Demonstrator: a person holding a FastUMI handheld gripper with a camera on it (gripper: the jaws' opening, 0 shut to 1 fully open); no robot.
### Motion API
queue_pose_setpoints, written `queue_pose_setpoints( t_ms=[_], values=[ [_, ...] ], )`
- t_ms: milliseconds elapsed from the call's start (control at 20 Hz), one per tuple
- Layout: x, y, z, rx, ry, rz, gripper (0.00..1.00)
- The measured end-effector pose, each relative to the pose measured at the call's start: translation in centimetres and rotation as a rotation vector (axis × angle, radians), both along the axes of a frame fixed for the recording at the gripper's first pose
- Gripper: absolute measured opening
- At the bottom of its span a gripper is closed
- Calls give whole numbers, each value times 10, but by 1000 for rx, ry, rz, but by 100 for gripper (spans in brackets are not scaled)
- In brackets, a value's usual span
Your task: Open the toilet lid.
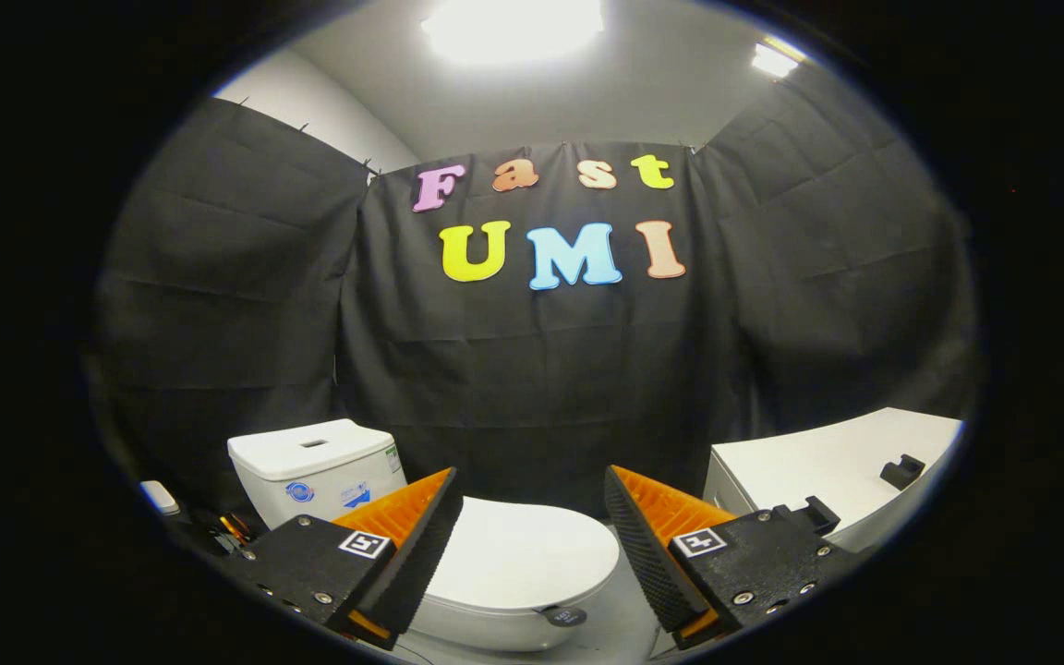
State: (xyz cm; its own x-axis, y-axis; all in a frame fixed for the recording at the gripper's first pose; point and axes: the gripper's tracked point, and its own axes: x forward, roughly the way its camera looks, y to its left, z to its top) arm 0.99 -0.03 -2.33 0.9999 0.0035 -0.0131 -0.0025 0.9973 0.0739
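Note:
A white toilet stands below and ahead of me, its lid [532,559] lying flat and closed over the bowl. A small dark tab [567,615] sits on the lid's front edge. The white tank [315,466] rises behind the lid, to the left. My gripper [532,485] hovers above the lid, open, with a wide gap between its orange and black fingers [421,536]. Nothing is held between them, and the lid shows through the gap, well below the fingertips.
A white cabinet or counter [828,466] stands right of the toilet, with a small black part [901,471] lying on top. A small white object [160,497] and some tools sit left of the tank. Black cloth walls close the booth behind.

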Motion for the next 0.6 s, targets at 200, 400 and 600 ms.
queue_pose_setpoints(
  t_ms=[200, 400, 600],
  values=[
    [6, 0, -13, 70, 12, 8, 95],
    [7, -1, -28, 174, 31, -2, 95],
    [11, 1, -41, 234, 55, -13, 96]
  ],
)
